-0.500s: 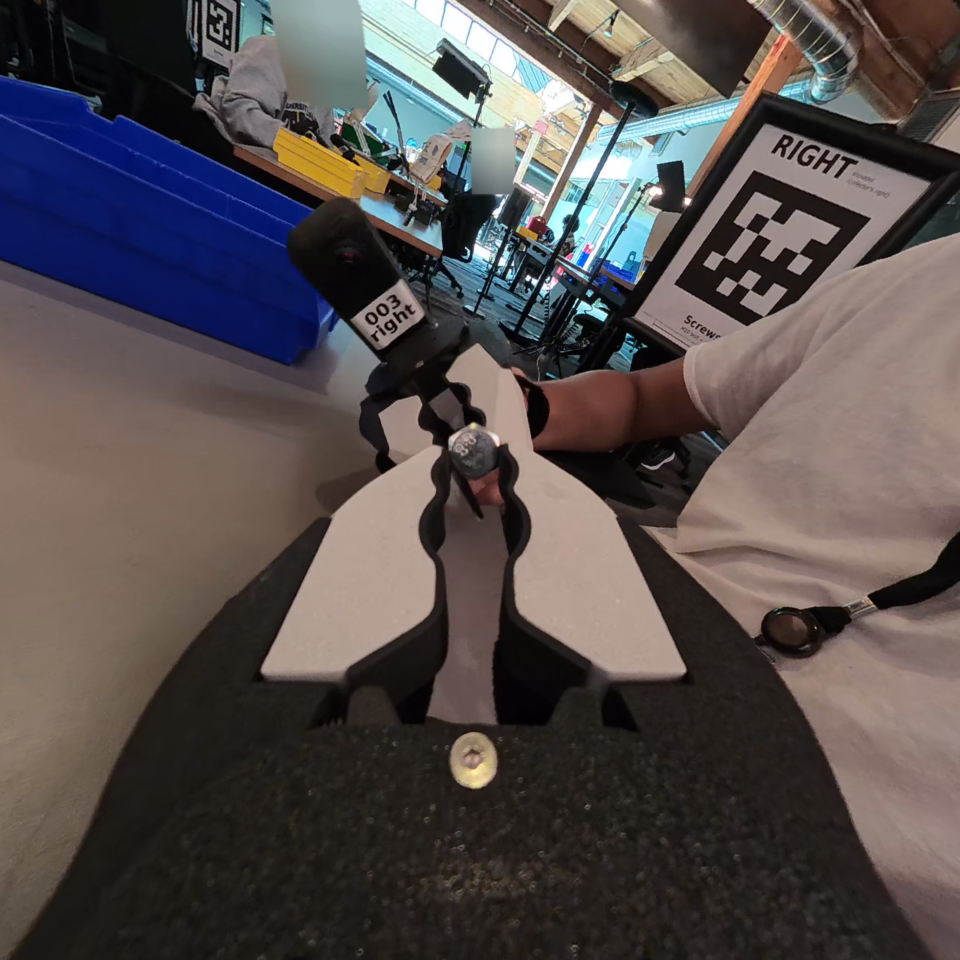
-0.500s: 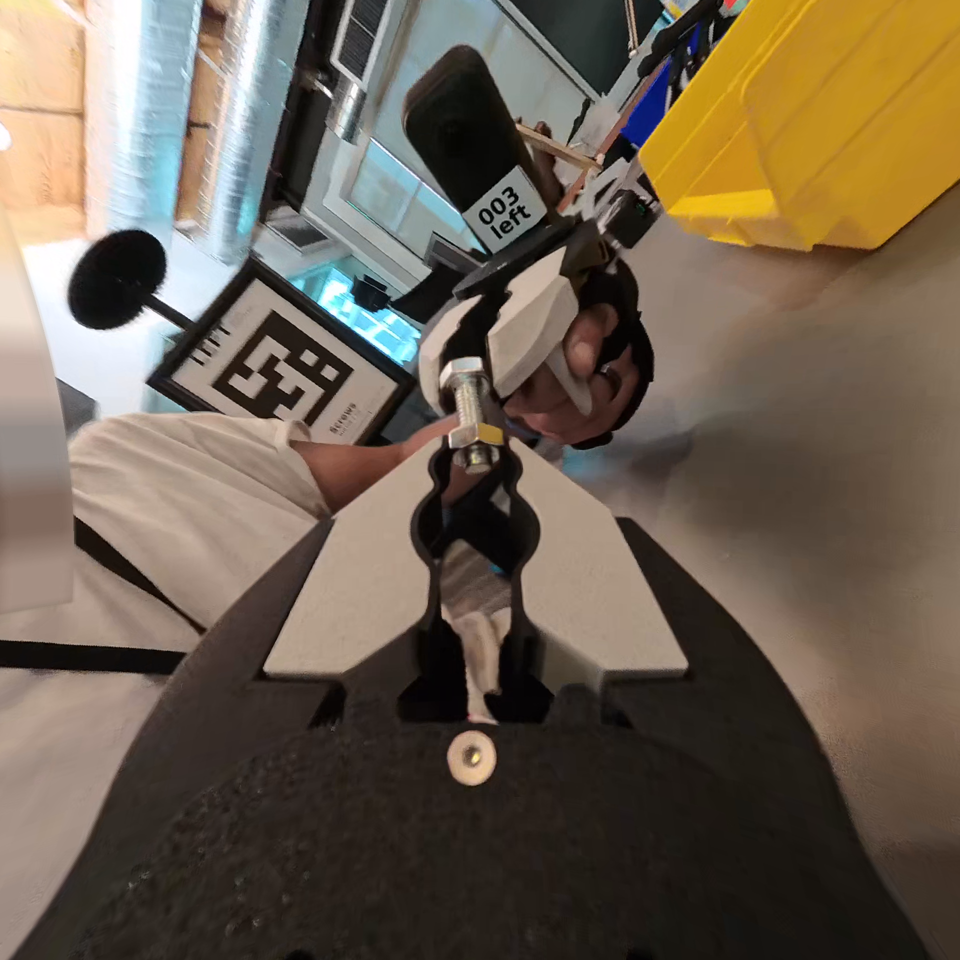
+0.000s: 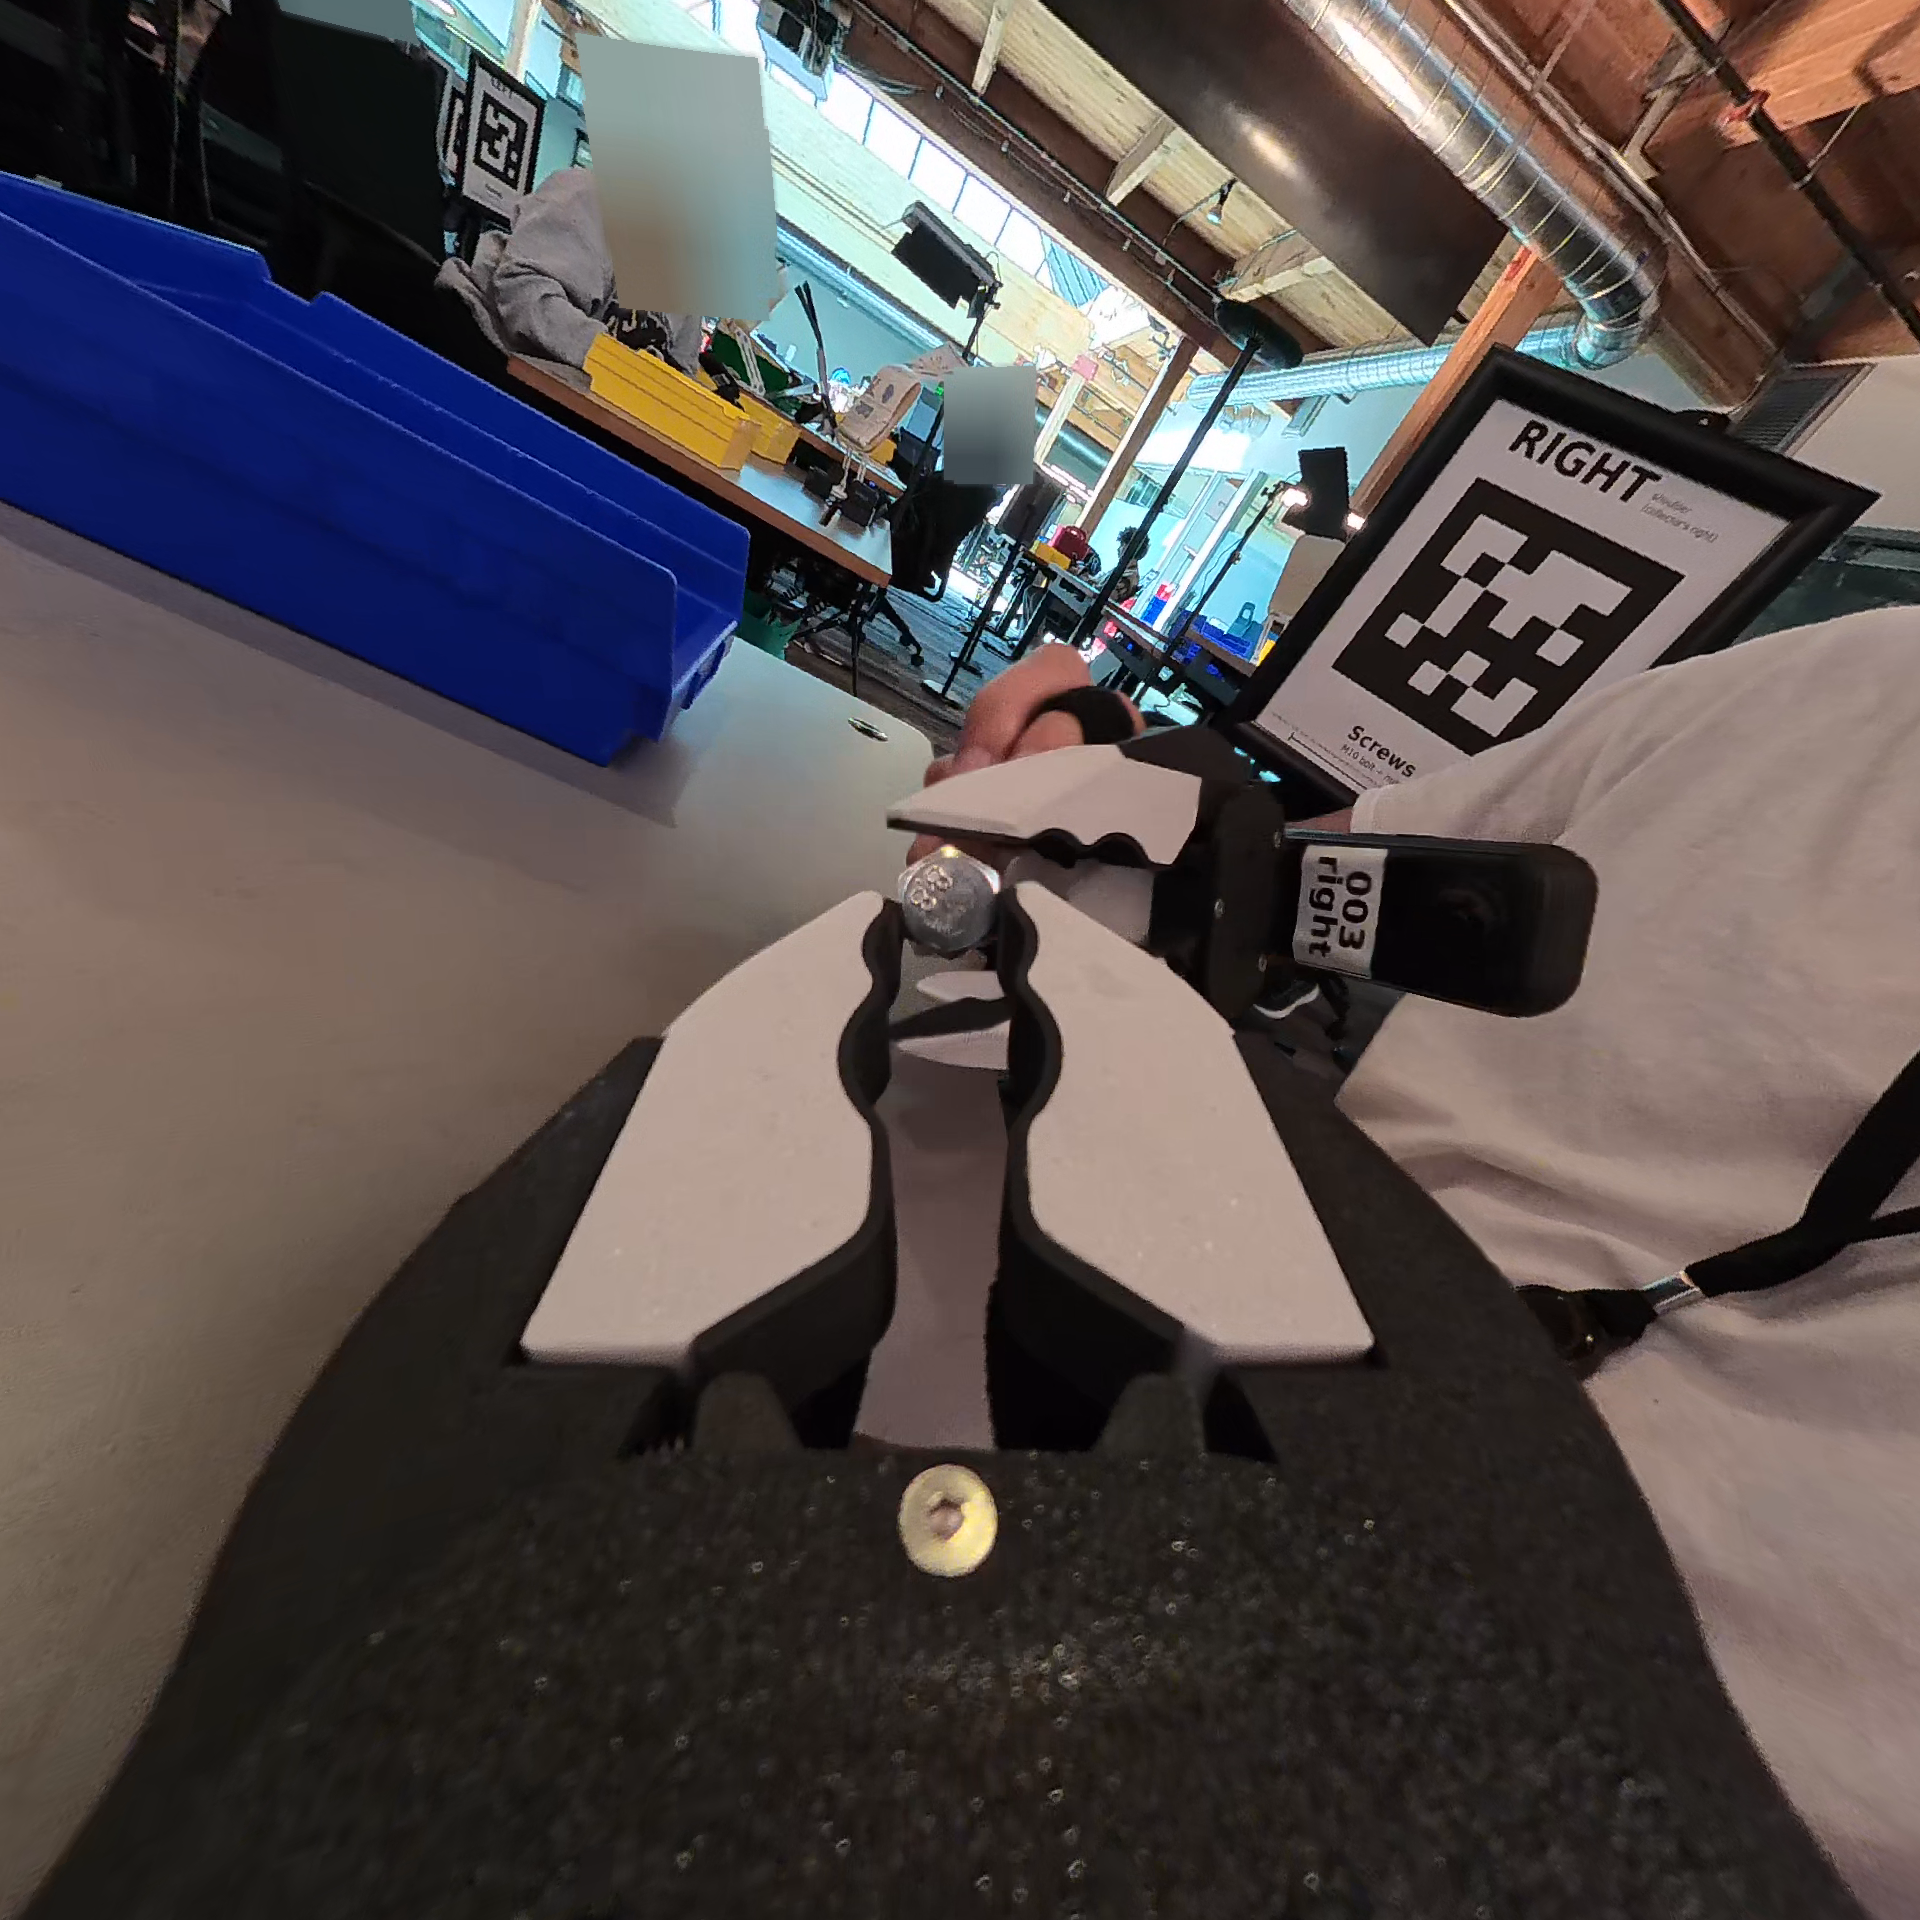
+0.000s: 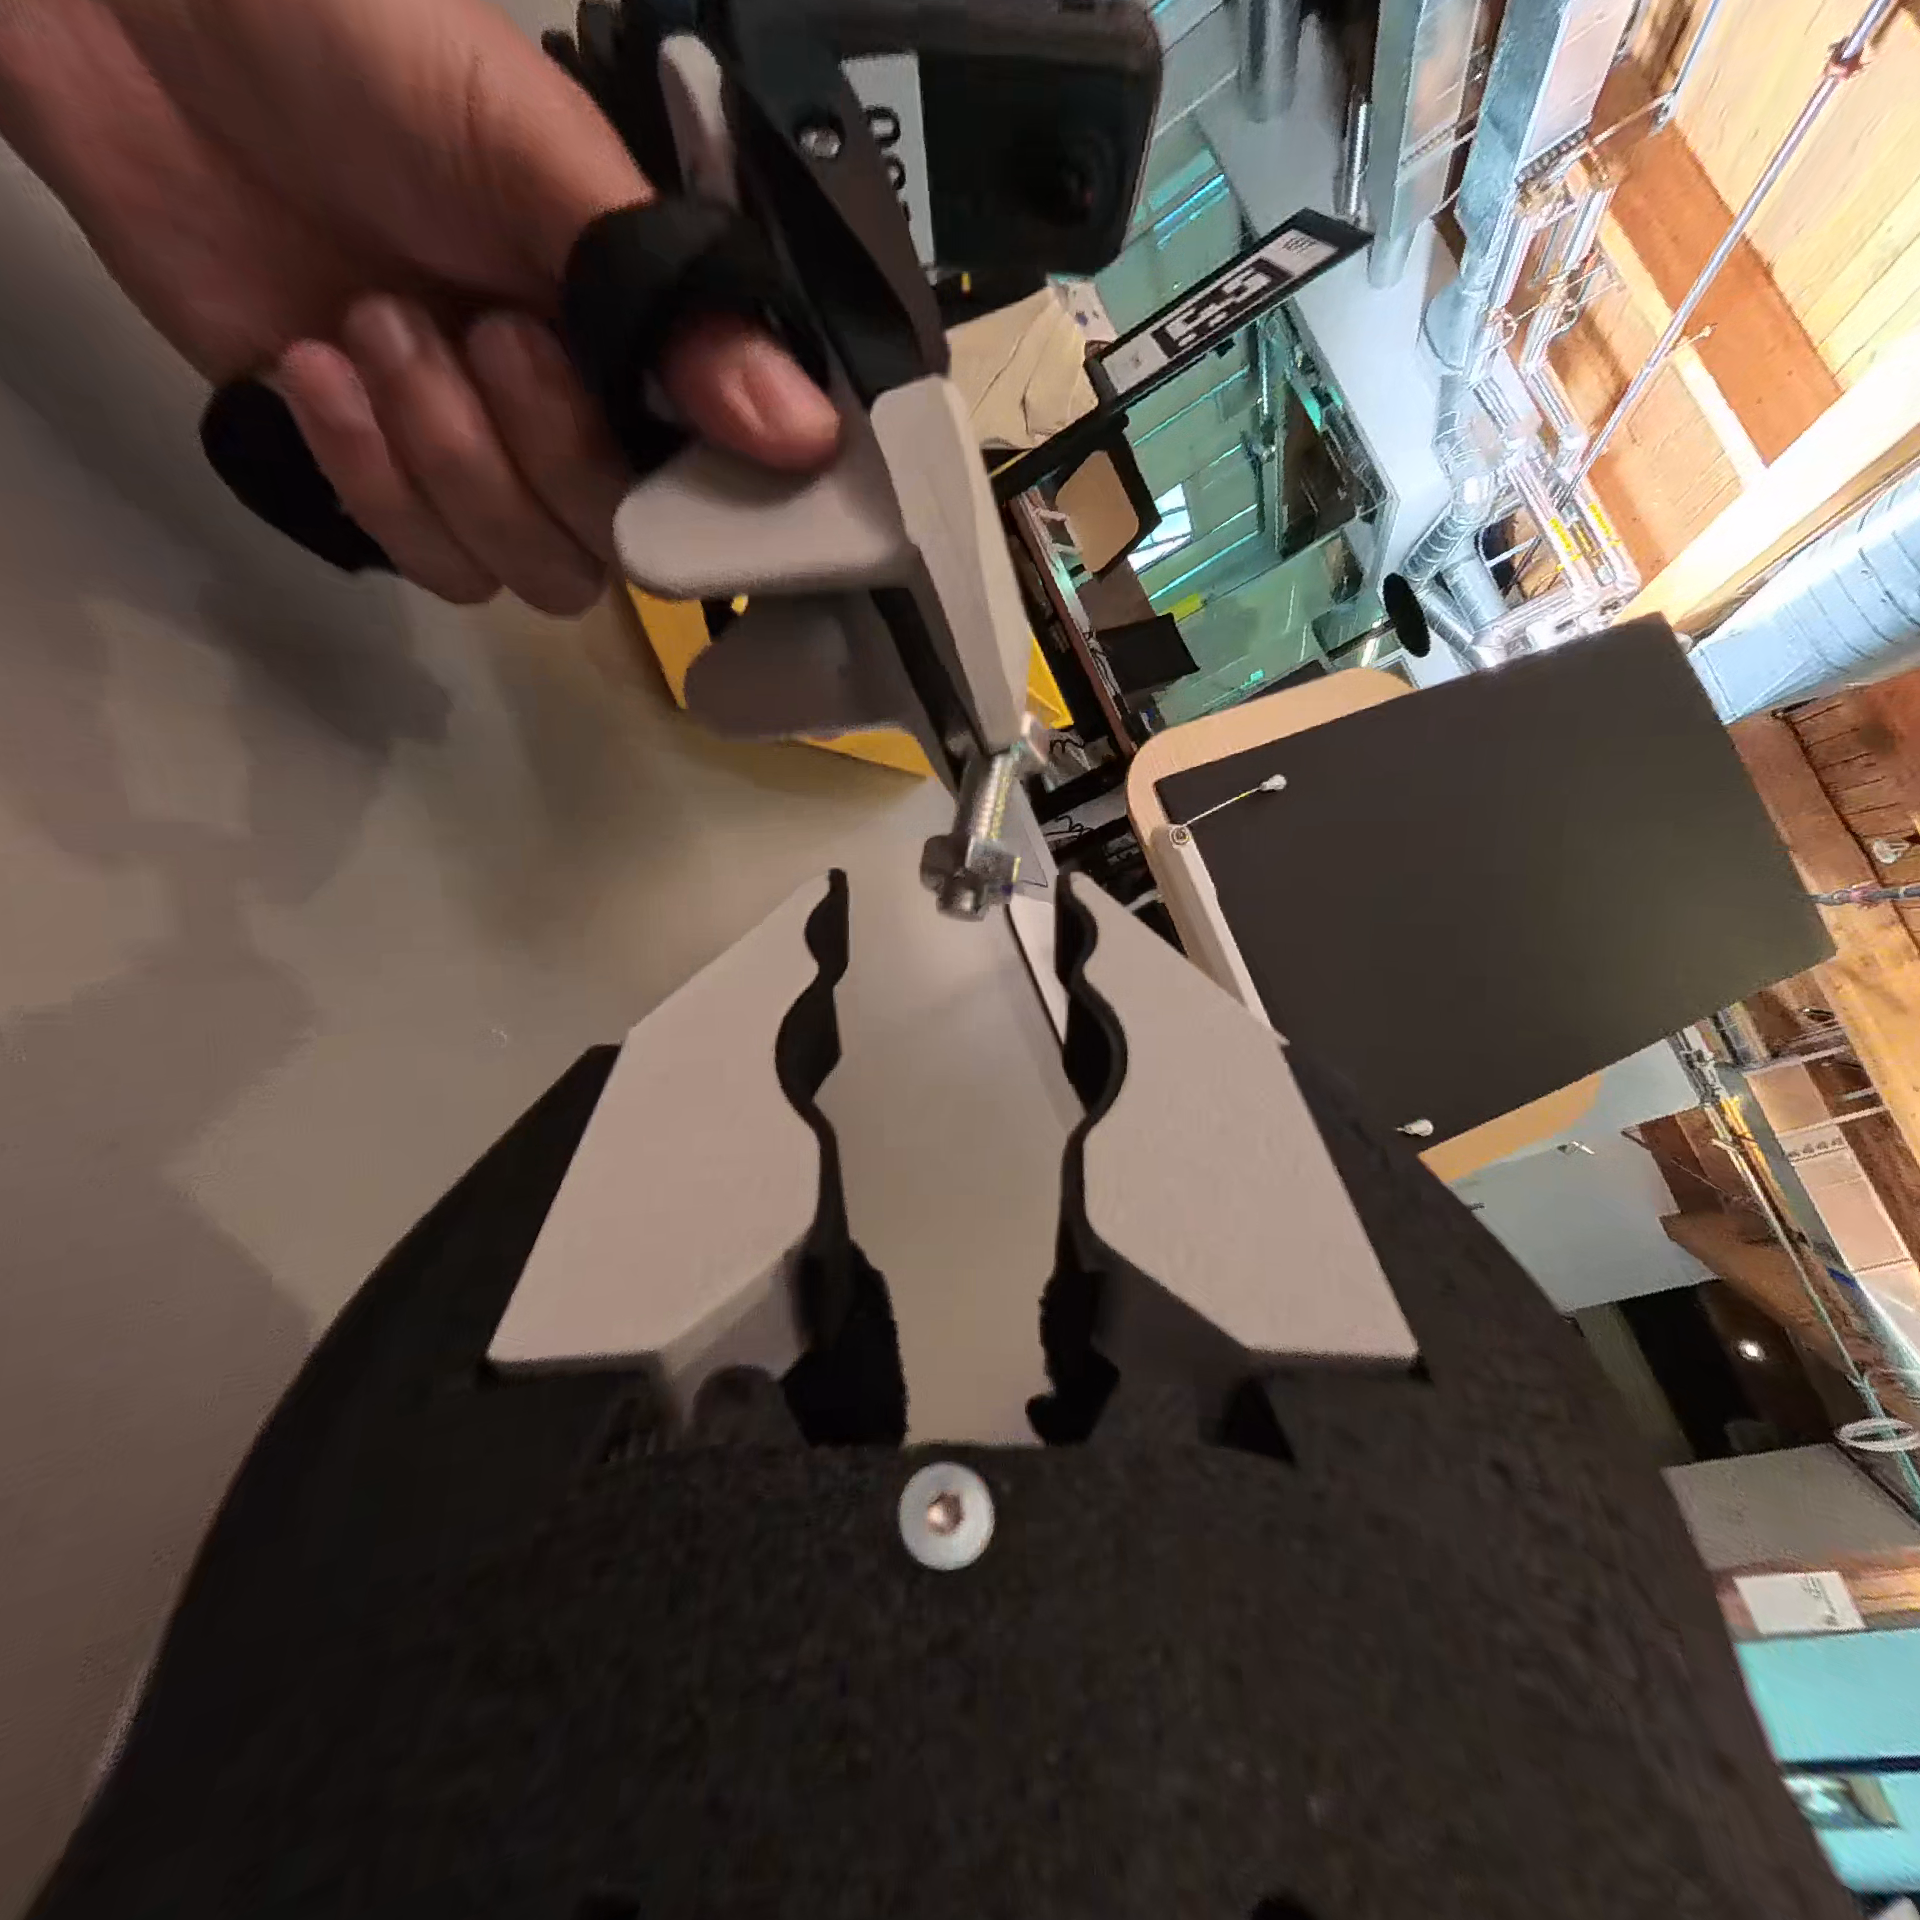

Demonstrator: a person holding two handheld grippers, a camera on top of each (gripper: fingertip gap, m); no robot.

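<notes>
My left gripper (image 3: 948, 920) is shut on the head of a silver hex bolt (image 3: 945, 902) and holds it above the white table (image 3: 260, 987). My right gripper (image 3: 1023, 854) comes in sideways from the right, just beyond the bolt. In the right wrist view my right gripper (image 4: 956, 896) is open, its jaws well apart. The bolt (image 4: 989, 805) points down at it from the left gripper (image 4: 1003, 740), held by a hand (image 4: 416, 343). A nut (image 4: 961, 878) sits on the bolt's end, just ahead of my open fingertips and touching neither.
A blue bin (image 3: 364, 488) stands on the table at the far left. A framed black-and-white marker sign (image 3: 1507, 613) stands at the right, behind a person in a white shirt (image 3: 1662, 987). A yellow bin (image 4: 686, 644) lies behind the left gripper. A black panel (image 4: 1455, 883) stands beyond the table edge. Both grippers' tips are close together, under 4 cm apart.
My right gripper was shut on the nut at the bolt's end; it has opened and rolled over sideways. My left gripper still holds the bolt and has turned.
</notes>
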